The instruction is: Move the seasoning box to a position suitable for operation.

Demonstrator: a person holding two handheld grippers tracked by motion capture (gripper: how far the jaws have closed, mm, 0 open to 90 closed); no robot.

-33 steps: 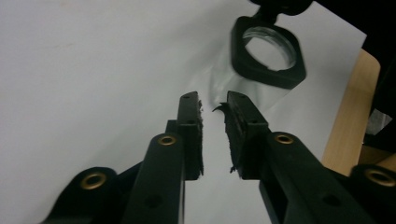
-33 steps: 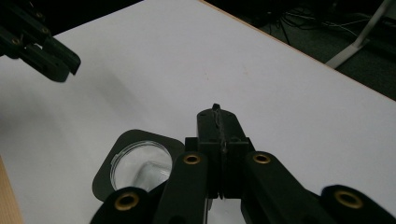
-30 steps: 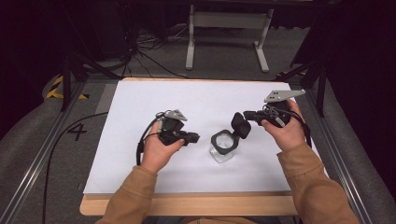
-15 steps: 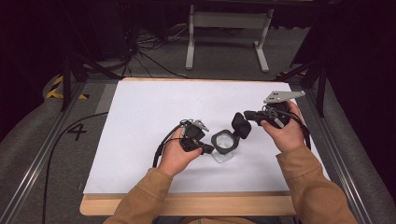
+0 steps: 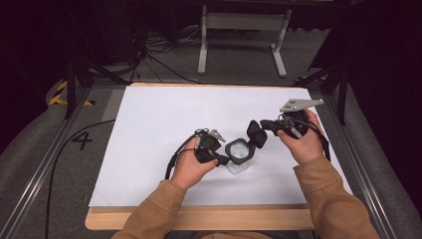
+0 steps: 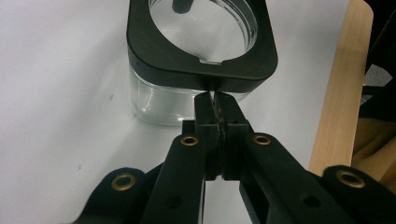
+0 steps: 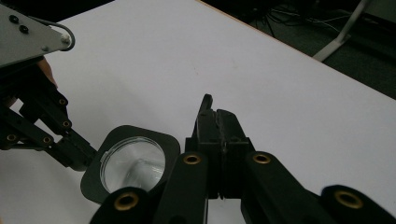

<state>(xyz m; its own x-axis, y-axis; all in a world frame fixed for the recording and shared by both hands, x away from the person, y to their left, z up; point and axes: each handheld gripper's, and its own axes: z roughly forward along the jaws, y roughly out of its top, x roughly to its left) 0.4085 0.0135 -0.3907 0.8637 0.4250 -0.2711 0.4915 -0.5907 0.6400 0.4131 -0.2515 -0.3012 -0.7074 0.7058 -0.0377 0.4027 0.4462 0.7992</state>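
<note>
Jar (image 5: 240,155) between closed grippers: left (image 5: 224,160), right (image 5: 257,135).

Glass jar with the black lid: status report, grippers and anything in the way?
Left gripper shut, tips at the black lid edge. Right gripper shut, just beside the jar. Jar upright on the white sheet.

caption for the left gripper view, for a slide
Closed left tongs meet the black square lid of a clear glass jar on the white tabletop.

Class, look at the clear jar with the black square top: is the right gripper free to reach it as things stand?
Probably yes. The right gripper sits beside the jar with bare white table around; the left gripper touches only the jar's opposite side.
</note>
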